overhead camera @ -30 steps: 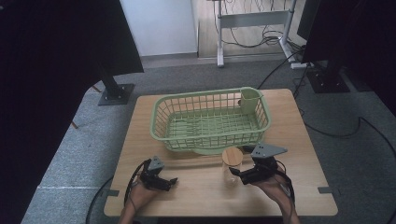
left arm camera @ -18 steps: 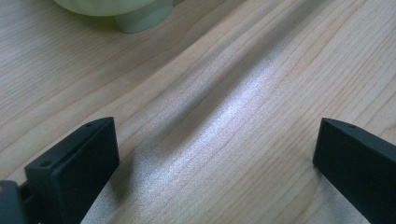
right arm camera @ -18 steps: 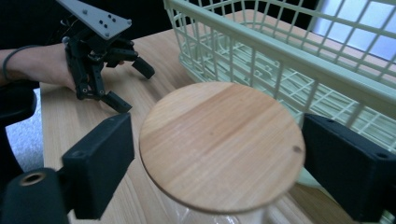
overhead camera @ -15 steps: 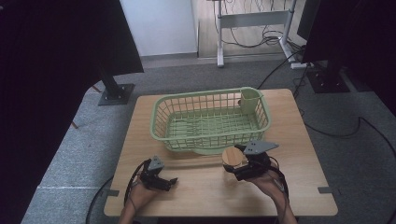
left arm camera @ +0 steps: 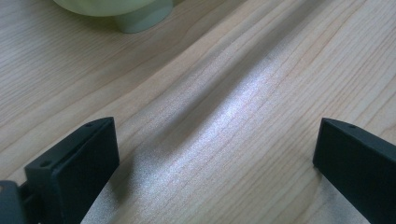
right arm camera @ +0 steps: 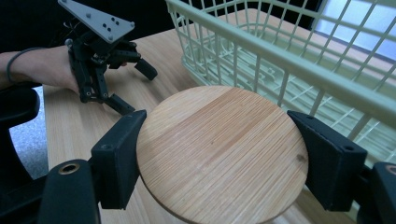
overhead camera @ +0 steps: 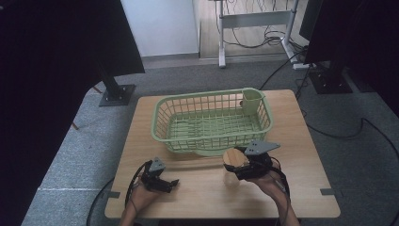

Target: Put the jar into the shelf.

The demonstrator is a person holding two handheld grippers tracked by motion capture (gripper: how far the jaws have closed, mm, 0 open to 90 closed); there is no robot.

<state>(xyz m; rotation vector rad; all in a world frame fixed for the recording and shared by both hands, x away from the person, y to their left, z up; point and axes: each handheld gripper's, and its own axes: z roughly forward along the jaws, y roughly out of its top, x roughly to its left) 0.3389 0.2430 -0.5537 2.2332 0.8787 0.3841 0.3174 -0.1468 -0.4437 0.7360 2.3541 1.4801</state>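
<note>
A round wooden disc (right arm camera: pixel 219 144) sits flat between the jaws of my right gripper (right arm camera: pixel 219 154), which have just been closing and now press on its edge from both sides. In the high view the disc (overhead camera: pixel 234 157) and right gripper (overhead camera: pixel 236 164) are at the front wall of the green wire basket (overhead camera: pixel 162 134). My left gripper (overhead camera: pixel 172 184) rests on the table at the front left, open, with bare wood between its jaws (left arm camera: pixel 215 154). The right gripper view also shows it (right arm camera: pixel 135 84) beyond the disc.
The basket (right arm camera: pixel 280 60) takes up the middle and back of the wooden table (overhead camera: pixel 291 188), with a green cup (overhead camera: pixel 252 100) in its far right corner. A pale green foot of the basket (left arm camera: pixel 140 18) stands ahead of the left gripper. Cables and stands lie on the floor.
My right gripper has moved left up to the wooden disc and closed on it. The left gripper has stayed where it was.
</note>
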